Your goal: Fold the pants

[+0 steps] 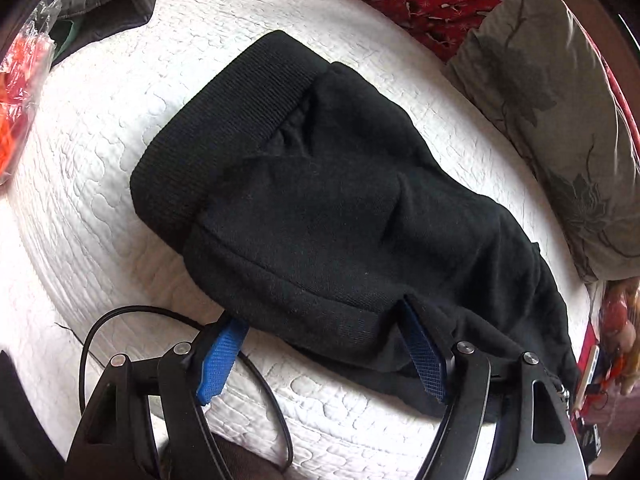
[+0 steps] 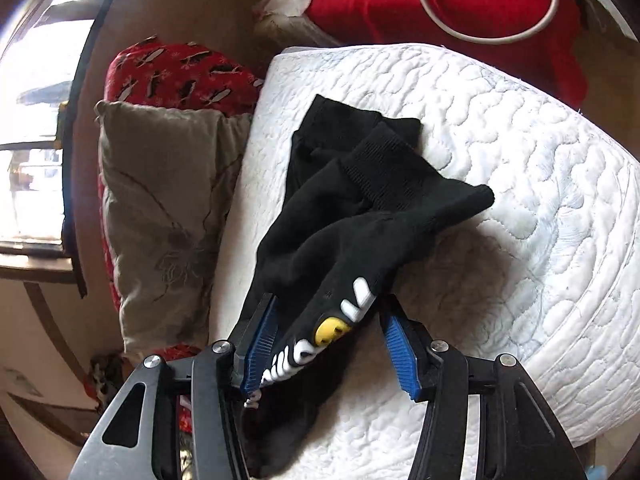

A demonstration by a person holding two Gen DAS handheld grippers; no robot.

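Blue-padded jaws of the left gripper (image 1: 324,344) stand wide apart over the near hem of the black pants (image 1: 320,208), which lie folded on the white quilted mattress (image 1: 100,160), gripping nothing. Across it, the right gripper (image 2: 328,340) is parted too, the printed pants fabric lying loosely between its pads beside a grey pillow (image 2: 160,208).

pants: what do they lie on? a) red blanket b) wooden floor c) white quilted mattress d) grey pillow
c: the black pants rest on the white quilted mattress; the grey pillow sits beside them at its edge.
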